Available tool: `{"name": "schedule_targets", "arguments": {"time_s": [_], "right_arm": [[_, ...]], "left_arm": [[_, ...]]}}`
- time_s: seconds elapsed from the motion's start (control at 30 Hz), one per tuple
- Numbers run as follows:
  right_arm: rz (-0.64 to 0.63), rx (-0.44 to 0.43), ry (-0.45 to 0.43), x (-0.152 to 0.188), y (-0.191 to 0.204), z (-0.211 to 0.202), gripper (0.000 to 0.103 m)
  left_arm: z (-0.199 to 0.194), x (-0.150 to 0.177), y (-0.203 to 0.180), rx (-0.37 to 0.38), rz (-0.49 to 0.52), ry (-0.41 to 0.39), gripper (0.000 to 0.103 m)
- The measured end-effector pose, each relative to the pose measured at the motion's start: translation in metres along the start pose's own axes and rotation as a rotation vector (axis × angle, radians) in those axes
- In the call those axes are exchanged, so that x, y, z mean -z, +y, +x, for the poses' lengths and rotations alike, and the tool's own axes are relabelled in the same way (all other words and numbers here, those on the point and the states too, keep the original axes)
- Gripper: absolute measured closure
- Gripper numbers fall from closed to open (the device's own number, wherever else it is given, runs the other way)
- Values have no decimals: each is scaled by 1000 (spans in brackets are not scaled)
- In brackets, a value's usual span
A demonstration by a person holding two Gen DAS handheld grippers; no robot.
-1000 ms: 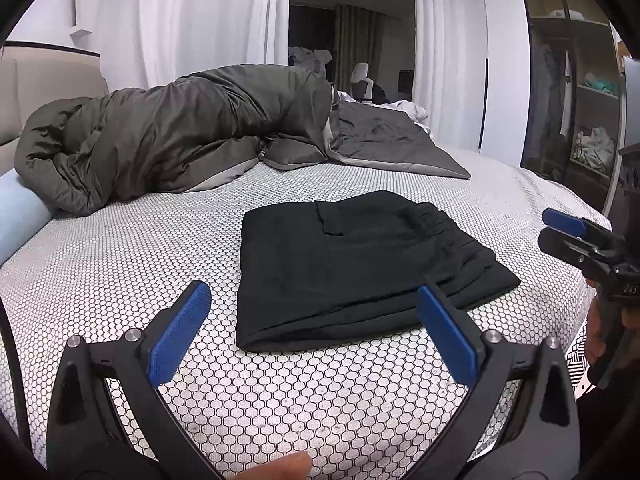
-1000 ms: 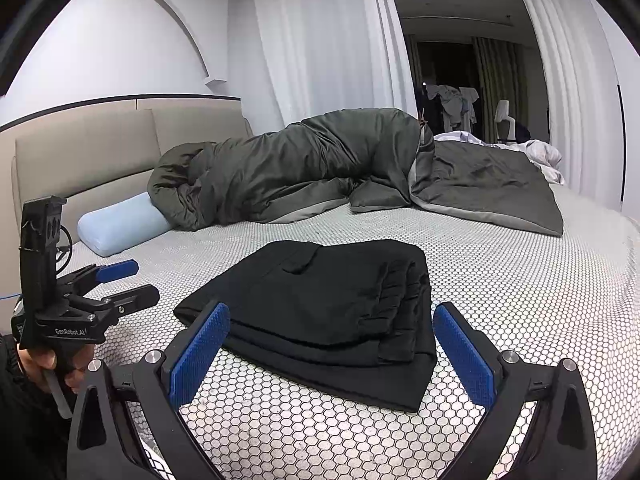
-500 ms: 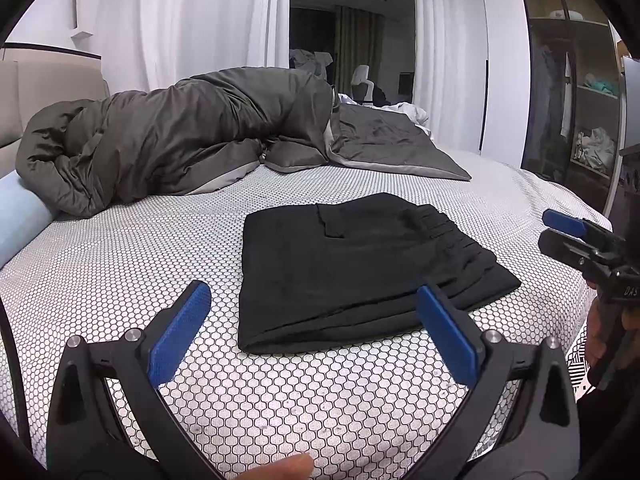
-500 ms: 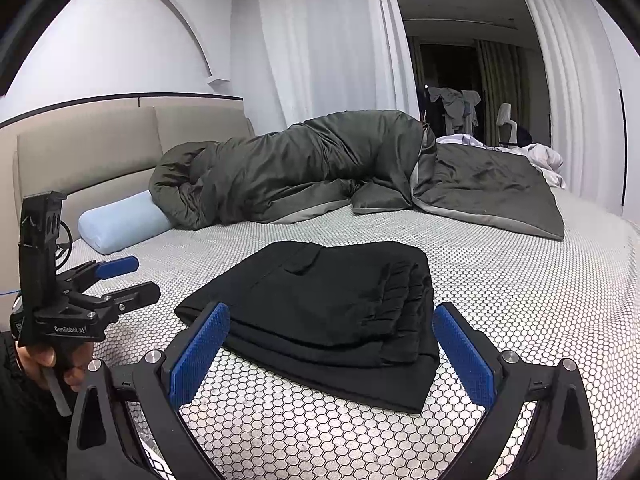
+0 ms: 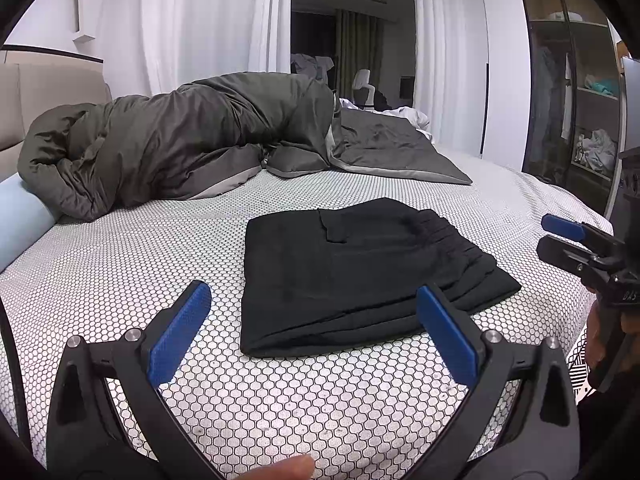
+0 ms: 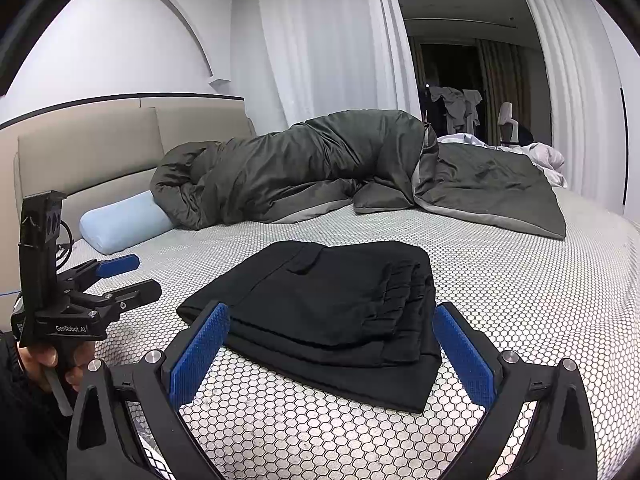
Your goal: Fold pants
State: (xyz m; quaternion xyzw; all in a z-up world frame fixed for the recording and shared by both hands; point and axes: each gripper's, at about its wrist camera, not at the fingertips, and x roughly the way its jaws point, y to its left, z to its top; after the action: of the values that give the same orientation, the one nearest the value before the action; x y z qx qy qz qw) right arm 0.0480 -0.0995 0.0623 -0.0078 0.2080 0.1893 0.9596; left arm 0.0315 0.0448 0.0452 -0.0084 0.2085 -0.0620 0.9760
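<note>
Left gripper [image 5: 314,326] with blue-padded black fingers spread wide, empty, hovering above sheet just short of pants. Right gripper [image 6: 332,344] likewise spread wide, holding nothing, at opposite side. Folded black fabric pants [image 5: 360,272] lie as flat rectangular stack on bed with white honeycomb-patterned sheet [image 5: 120,264], between both grippers, touching neither. Elastic waistband layers face right gripper. Rumpled dark olive quilted duvet [image 6: 300,172] heaped behind pants, well apart. Pale blue cylindrical bolster pillow [image 6: 124,224] beside duvet end, against beige padded headboard [image 6: 88,148].
</note>
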Motion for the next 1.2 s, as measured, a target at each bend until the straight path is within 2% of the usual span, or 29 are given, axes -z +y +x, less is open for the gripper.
{"name": "schedule_targets", "arguments": {"time_s": [1.2], "right_arm": [[-10,-27,7,0,-1,-4,0]], "left_arm": [[-4,-5,-2,-13,-12,-26,1]]}}
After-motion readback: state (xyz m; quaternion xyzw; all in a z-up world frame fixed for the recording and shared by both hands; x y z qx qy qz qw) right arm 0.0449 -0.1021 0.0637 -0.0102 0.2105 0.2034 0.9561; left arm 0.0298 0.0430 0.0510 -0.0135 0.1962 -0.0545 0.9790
